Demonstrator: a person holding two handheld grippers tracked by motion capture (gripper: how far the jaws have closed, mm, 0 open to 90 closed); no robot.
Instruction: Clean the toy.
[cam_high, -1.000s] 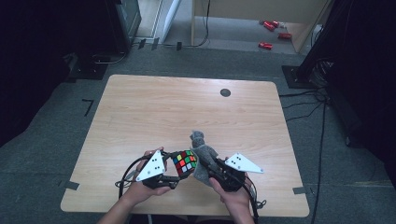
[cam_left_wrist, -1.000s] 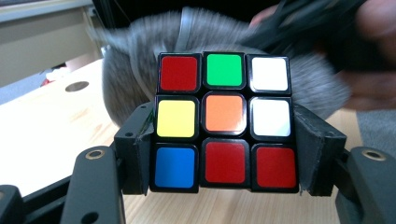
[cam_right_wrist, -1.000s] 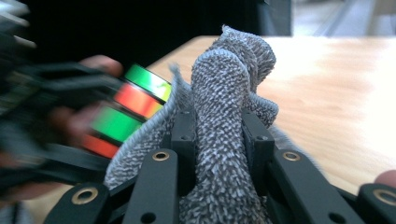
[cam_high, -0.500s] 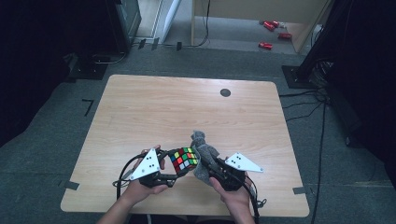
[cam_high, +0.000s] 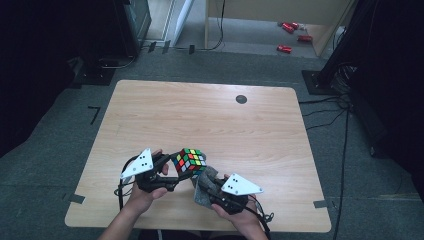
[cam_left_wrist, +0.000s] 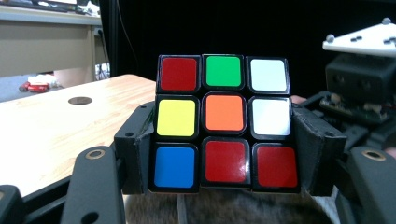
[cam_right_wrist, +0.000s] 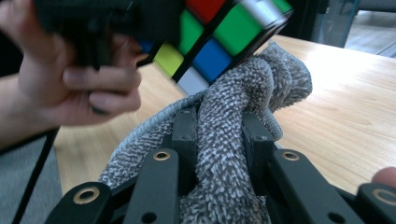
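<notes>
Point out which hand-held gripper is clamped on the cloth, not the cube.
The right hand-held gripper: its jaws pinch the bunched grey cloth. The left hand-held gripper instead grips the colourful puzzle cube by two opposite sides.

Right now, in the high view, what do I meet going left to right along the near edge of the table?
Left claw → puzzle cube clamped in it → grey cloth → right claw, shut on the cloth.

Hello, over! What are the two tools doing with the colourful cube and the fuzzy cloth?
Left tool shut on cube, held above table. Right tool shut on grey cloth, bunched right under the cube. Nothing in the way.
</notes>
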